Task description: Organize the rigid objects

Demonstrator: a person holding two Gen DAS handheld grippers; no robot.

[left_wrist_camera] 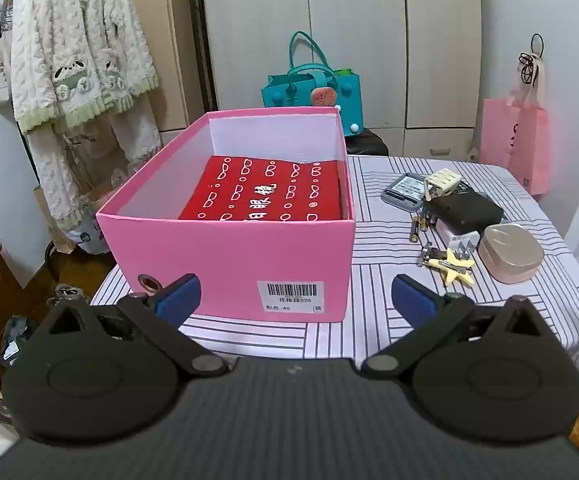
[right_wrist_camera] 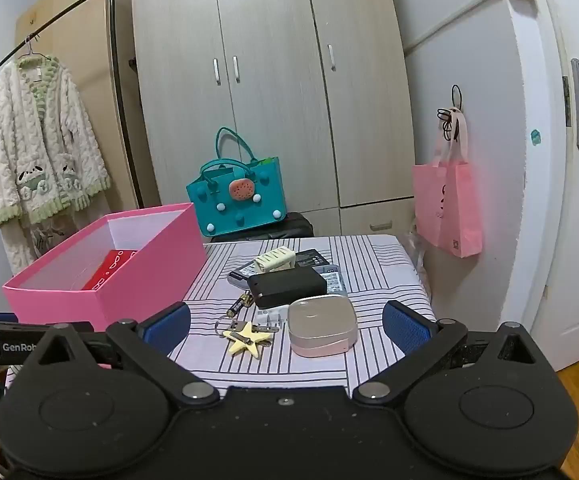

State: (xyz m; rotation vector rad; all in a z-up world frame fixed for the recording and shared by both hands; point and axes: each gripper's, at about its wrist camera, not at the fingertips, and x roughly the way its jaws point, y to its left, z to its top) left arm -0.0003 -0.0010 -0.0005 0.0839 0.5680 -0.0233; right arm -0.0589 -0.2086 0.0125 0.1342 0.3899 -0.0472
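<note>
Several small rigid items, among them a pink oval case [right_wrist_camera: 322, 326], a black box [right_wrist_camera: 287, 286] and a yellow star keychain [right_wrist_camera: 246, 342], lay clustered on the striped tablecloth [right_wrist_camera: 373, 272] just beside the pink box [left_wrist_camera: 229, 256]. A red box [left_wrist_camera: 265, 190] sat inside it. Both the left gripper [left_wrist_camera: 295, 298] and right gripper [right_wrist_camera: 285, 326] stood wide open, holding nothing.

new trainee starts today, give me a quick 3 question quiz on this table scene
1. True or false: the open pink cardboard box already holds a red case with white print.
2. Which lies nearest the yellow star-shaped keyring? A) teal felt handbag B) rounded rose-gold tin C) pink bag hanging on the wall
3. Fill in: the left gripper and right gripper both have their jaws ____, nothing held.

Key: 1 true; 2 B; 3 open.
</note>
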